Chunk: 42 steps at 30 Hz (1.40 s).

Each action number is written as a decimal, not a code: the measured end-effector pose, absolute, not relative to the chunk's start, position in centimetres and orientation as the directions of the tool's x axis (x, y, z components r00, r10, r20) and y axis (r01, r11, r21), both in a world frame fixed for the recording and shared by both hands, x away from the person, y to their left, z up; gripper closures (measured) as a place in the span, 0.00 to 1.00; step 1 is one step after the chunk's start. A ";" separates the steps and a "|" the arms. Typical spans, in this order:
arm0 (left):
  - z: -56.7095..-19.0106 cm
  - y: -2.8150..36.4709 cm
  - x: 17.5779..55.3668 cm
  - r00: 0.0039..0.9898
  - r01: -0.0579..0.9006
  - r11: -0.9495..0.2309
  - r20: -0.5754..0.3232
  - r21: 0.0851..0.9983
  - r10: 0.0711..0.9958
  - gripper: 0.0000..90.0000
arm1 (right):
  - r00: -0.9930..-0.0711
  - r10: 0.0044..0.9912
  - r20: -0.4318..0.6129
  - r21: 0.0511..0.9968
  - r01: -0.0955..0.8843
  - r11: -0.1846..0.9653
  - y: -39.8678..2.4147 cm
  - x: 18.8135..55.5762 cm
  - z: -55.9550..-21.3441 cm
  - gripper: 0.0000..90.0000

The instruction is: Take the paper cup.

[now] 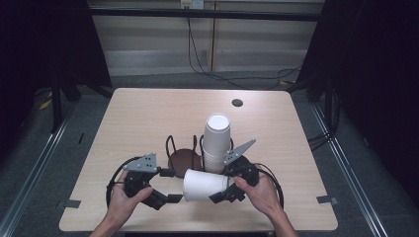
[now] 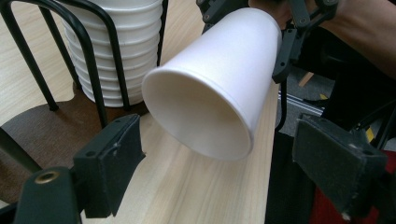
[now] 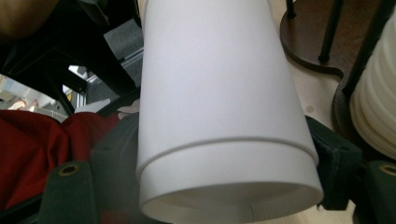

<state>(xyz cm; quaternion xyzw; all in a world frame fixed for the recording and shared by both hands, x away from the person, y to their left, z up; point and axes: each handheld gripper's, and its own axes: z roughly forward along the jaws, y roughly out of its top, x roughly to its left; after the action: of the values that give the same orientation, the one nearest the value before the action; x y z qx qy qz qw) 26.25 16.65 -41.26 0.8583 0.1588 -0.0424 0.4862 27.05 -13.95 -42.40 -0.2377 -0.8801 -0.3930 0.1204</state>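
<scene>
- High view: both hands enter from the bottom edge. The left hand (image 1: 121,197) sits at lower left around the left gripper (image 1: 170,185), which points right toward the frame's centre. The right hand (image 1: 259,192) at lower centre-right grips the right gripper (image 1: 222,190), which points left.
- High view: a white cup (image 1: 203,184) lies on its side between the two grippers, low in the centre, its base end at the right gripper. Just above it a stack (image 1: 217,143) of cups stands upright in a black wire rack (image 1: 184,157) on the table (image 1: 148,118).
- Left gripper view: the left gripper's (image 2: 233,163) jaws rise from the bottom corners, parted and bare; the cup's (image 2: 219,79) open mouth faces them from the centre without touching. The right gripper (image 2: 285,42) clamps its far end at upper right. The stack (image 2: 116,51) is at upper left.
- Right gripper view: the cup (image 3: 219,93) runs up the middle, rim at the bottom. The right gripper's (image 3: 224,163) pads press its sides, a firm hold. The stack (image 3: 378,93) is at the right edge.
</scene>
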 end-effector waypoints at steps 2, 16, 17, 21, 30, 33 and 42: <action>-41.3 16.6 26.2 0.945 0.317 -0.472 -0.231 0.823 0.230 0.18 | -0.858 0.324 0.400 0.644 0.514 0.566 -14.1 27.1 -42.4 0.27; -41.8 16.9 26.2 0.938 0.329 -0.382 -0.251 0.864 0.240 0.18 | -0.871 0.318 0.375 0.715 0.490 0.498 -14.5 26.9 -41.9 0.27; -41.7 16.9 26.2 0.940 0.321 -0.381 -0.245 0.867 0.236 0.17 | -0.872 0.316 0.375 0.721 0.488 0.492 -14.5 26.8 -41.9 0.27; -41.8 16.7 26.1 0.941 0.322 -0.366 -0.253 0.873 0.223 0.17 | -0.878 0.310 0.365 0.738 0.476 0.479 -14.5 26.8 -41.8 0.27; -42.0 16.6 26.0 0.939 0.324 -0.364 -0.251 0.873 0.234 0.17 | -0.889 0.279 0.364 0.781 0.454 0.429 -14.5 26.7 -41.8 0.27; -41.9 16.6 26.0 0.938 0.328 -0.348 -0.259 0.878 0.230 0.17 | -0.890 0.264 0.371 0.792 0.452 0.410 -14.6 26.7 -41.9 0.27; -42.0 16.3 25.8 0.945 0.310 -0.342 -0.248 0.887 0.213 0.17 | -0.901 0.217 0.376 0.821 0.432 0.373 -14.4 26.6 -42.0 0.27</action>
<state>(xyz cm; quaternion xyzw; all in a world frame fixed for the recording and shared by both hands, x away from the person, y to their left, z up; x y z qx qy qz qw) 25.82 16.29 -42.04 0.8180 0.1599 -0.0440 0.5507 26.62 -14.37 -42.04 -0.1975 -0.8221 -0.5239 0.1028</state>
